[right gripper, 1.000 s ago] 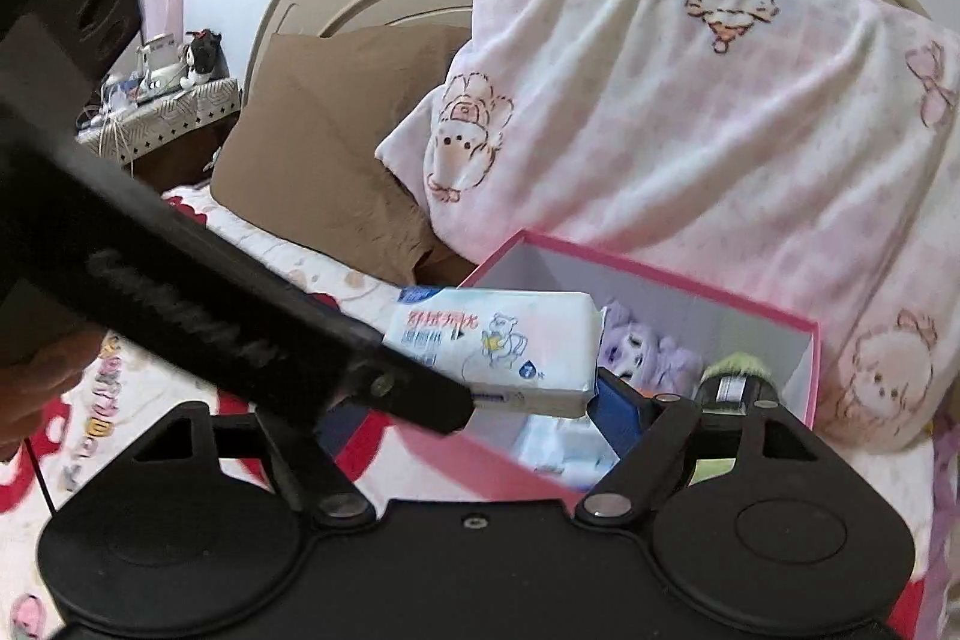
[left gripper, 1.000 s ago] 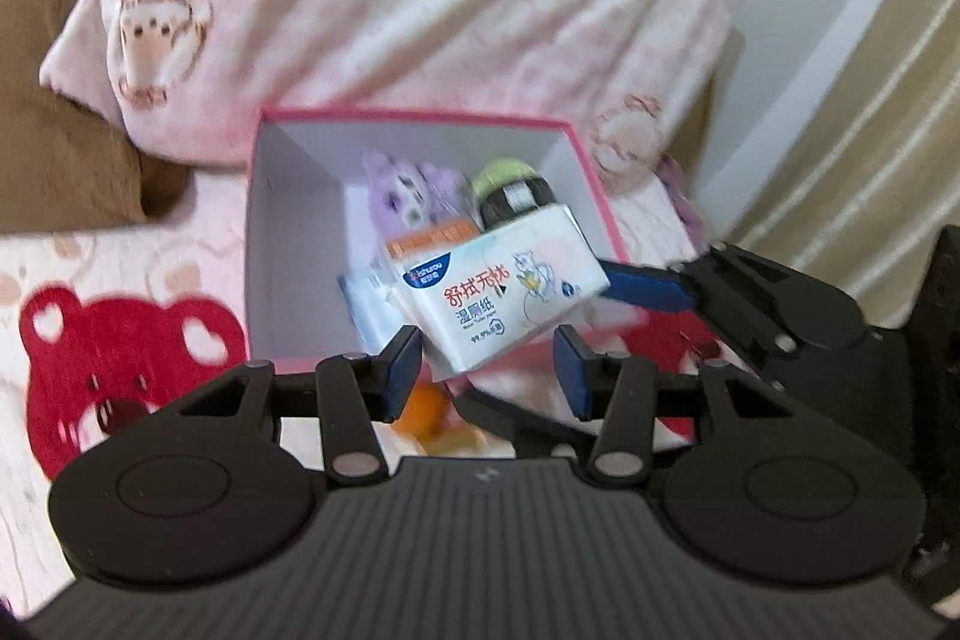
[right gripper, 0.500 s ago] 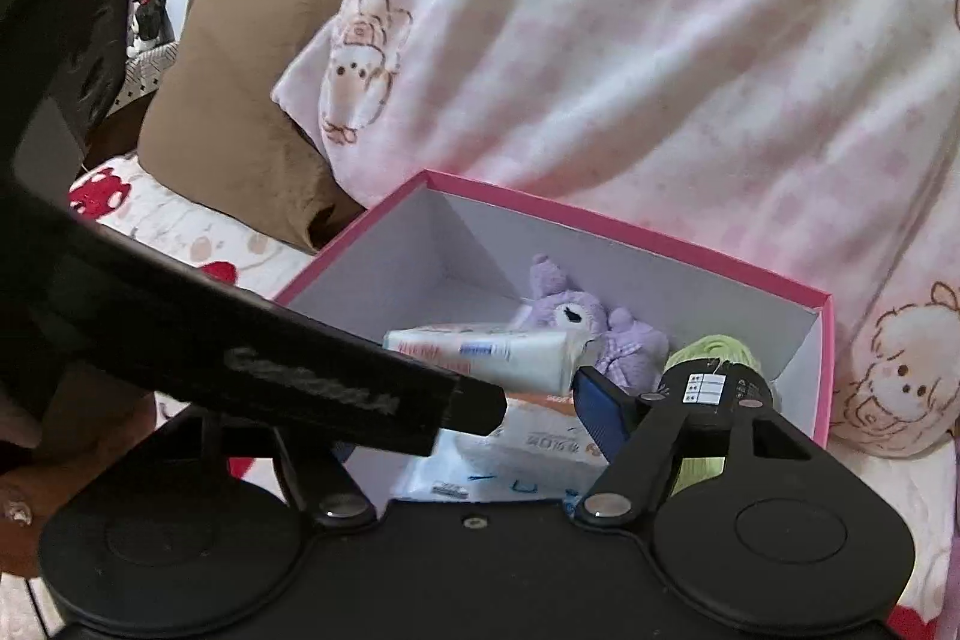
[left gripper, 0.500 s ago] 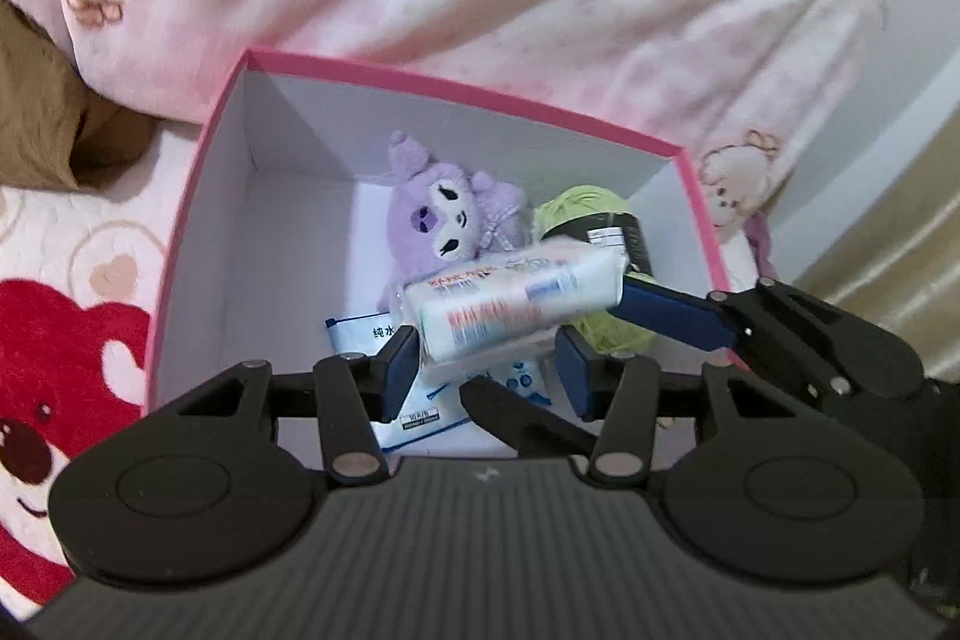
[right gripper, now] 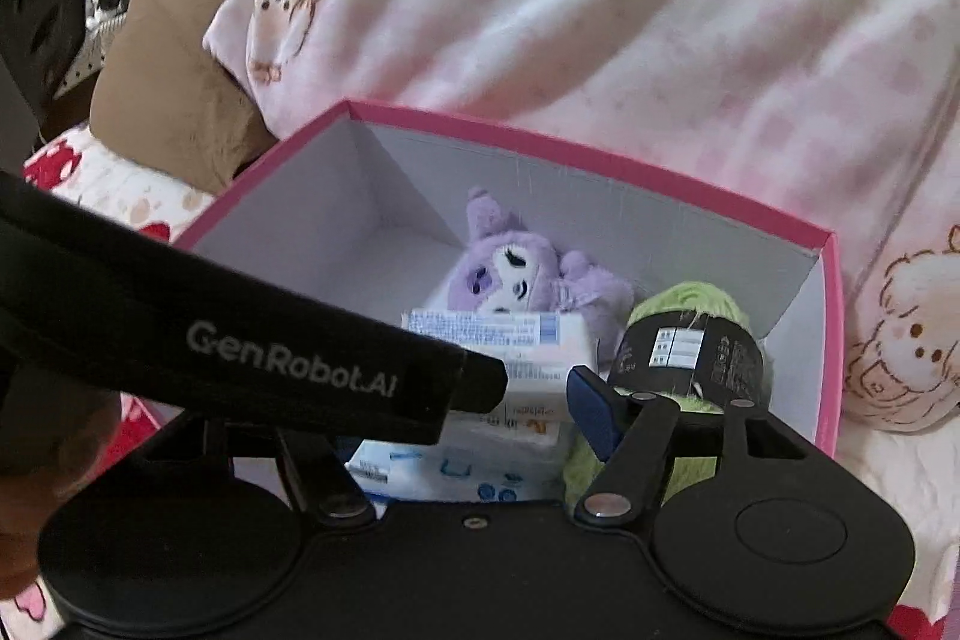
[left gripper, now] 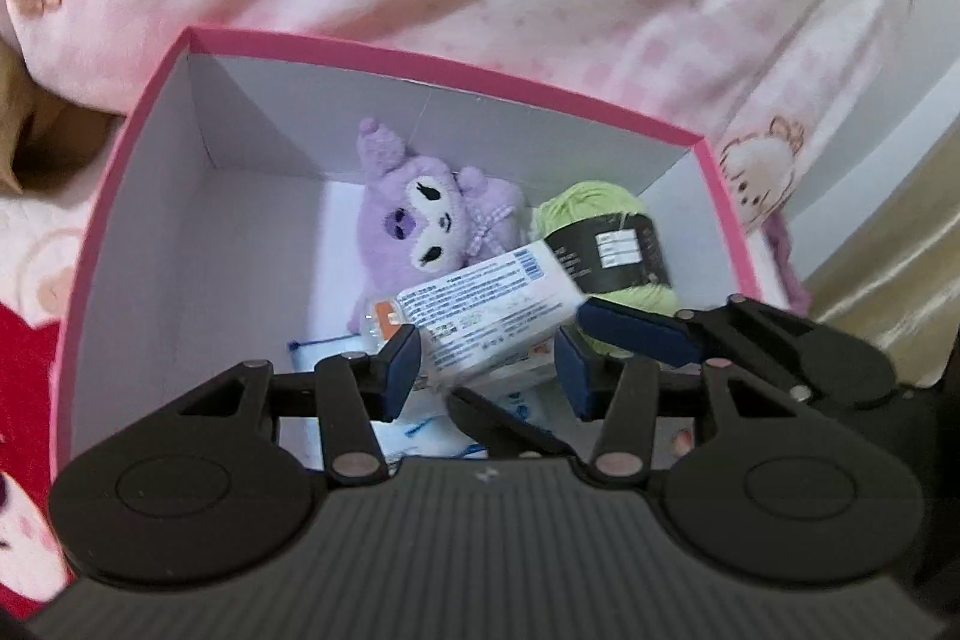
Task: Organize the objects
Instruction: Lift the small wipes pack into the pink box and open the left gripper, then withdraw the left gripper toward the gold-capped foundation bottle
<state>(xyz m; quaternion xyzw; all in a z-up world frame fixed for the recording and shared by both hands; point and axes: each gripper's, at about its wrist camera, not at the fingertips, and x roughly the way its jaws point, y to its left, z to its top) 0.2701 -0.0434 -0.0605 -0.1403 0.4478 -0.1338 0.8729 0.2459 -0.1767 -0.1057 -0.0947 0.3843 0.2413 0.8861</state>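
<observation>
Both grippers, left (left gripper: 487, 370) and right (right gripper: 528, 400), clasp my wipes pack (left gripper: 480, 310), right jaws closing; its long axis slants up-right inside the pink box (left gripper: 420, 61).

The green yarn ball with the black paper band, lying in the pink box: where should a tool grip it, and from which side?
Grip the green yarn ball across its black paper band, coming from above through the open top of the pink cardboard box. It lies on its side in the right corner, the box wall and purple plush toy close on either side, so a sideways approach looks blocked.
</observation>
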